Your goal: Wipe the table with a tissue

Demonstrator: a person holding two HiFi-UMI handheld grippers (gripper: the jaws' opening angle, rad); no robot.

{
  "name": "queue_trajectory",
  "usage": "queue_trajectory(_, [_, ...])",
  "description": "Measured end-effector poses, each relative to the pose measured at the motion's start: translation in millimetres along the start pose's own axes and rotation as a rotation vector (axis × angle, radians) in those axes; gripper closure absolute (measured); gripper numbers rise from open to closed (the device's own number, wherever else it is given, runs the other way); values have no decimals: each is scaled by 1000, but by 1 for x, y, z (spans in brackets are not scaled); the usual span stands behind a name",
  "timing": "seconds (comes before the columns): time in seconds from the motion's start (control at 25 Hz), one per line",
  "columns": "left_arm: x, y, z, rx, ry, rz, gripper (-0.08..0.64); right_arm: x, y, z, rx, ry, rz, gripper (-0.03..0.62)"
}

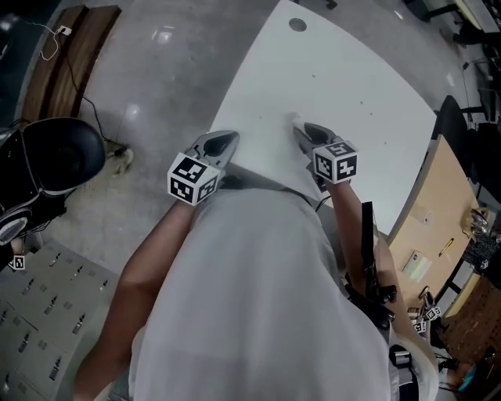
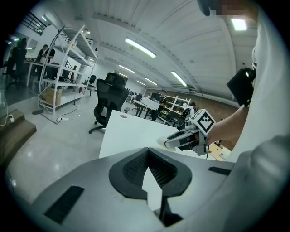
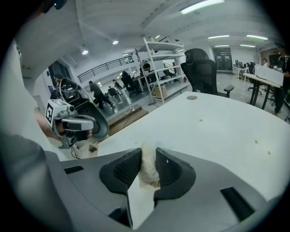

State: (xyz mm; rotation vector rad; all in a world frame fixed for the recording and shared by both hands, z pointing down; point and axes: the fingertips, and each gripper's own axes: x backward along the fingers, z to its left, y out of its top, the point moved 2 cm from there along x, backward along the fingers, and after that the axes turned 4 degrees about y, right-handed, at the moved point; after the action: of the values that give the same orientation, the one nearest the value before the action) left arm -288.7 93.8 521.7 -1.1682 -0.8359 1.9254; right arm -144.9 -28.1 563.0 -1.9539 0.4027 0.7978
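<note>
1. White shirt [image 1: 250, 298] of the person fills the lower half of the head view; both forearms reach forward from it toward the surface [image 1: 352, 94].
2. Right gripper [image 1: 301, 129]: its jaws pinch a crumpled white tissue [image 1: 296, 119]. The right gripper view shows the tissue [image 3: 148, 165] squeezed upright between the two black pads, with its top standing just past the jaw tips.
3. Position of the tissue: over the near part of the white surface, close to the person's body. Whether it touches the surface cannot be told.
4. Left gripper [image 1: 227, 141]: its jaws are pressed together at the tips and nothing is between them, as the left gripper view confirms [image 2: 147, 152]. It sits at the near left edge of the surface, beside the right gripper and apart from it.
5. Each gripper carries a cube with square markers; the right gripper's cube [image 2: 200, 121] shows in the left gripper view, and the left gripper's cube [image 3: 53, 111] in the right gripper view.
6. Surface details: a round grommet hole [image 1: 297, 24] near the far edge, and a few small brown specks [image 3: 200, 120] scattered across the top.
7. Surroundings: a black office chair [image 2: 111, 97] stands beyond the far end of the surface, with a white shelving rack [image 2: 63, 59] further off on a grey floor [image 1: 156, 86].
</note>
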Motion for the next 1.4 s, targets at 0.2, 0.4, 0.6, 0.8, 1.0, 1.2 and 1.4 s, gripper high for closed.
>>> queue_trajectory(0.2, [4,-5,9,35,19,-1,557,-32,-4,12,215,1,141,494])
queue_trajectory(0.4, [20,-7,20,75,32,-44,557,-64,13,23,289,30,137,494])
queue_trajectory(0.6, [36,-15,26,78,63,-33,557,-81,16,4,279,-89,154,494])
queue_trajectory(0.8, [44,-19,30,98,64,-25,557,-87,14,11,293,-128,139,495])
queue_trajectory(1.0, [45,-19,35,90,64,-7,557,-94,5,44,366,-41,158,495])
queue_trajectory(1.2, [41,-14,38,74,46,1,556,-97,-19,95,487,121,183,495])
queue_trajectory(1.4, [39,-11,40,70,35,3,556,-88,-40,125,575,285,233,495])
